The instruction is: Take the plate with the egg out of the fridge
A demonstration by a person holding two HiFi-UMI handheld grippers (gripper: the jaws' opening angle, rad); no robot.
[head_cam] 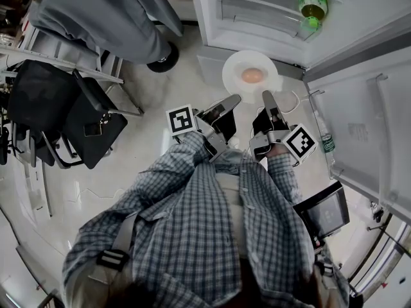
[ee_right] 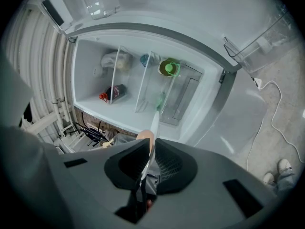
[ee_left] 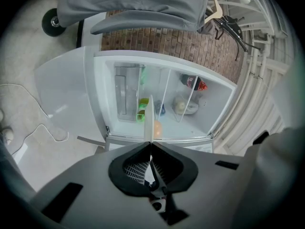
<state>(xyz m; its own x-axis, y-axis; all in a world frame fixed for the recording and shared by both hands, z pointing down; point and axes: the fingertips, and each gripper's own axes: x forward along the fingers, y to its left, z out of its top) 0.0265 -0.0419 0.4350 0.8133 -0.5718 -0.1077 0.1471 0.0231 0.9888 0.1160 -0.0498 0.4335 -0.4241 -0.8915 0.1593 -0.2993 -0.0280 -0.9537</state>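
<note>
A white plate (head_cam: 234, 76) with a brown egg (head_cam: 252, 75) on it hangs in front of the open fridge (head_cam: 270, 18), just outside its lower edge. My left gripper (head_cam: 232, 100) is shut on the plate's near left rim. My right gripper (head_cam: 267, 97) is shut on the near right rim. In the left gripper view the plate (ee_left: 149, 120) shows edge-on between the jaws, with the egg (ee_left: 157, 129) just right of it. The right gripper view also has the plate (ee_right: 154, 125) edge-on, the egg (ee_right: 145, 136) at its left.
The fridge door (head_cam: 363, 114) stands open at the right. A green bottle (head_cam: 313, 5) lies on a fridge shelf. A person in grey (head_cam: 109, 15) stands at the upper left, beside black chairs (head_cam: 70, 111). A cable (head_cam: 297, 101) lies on the floor.
</note>
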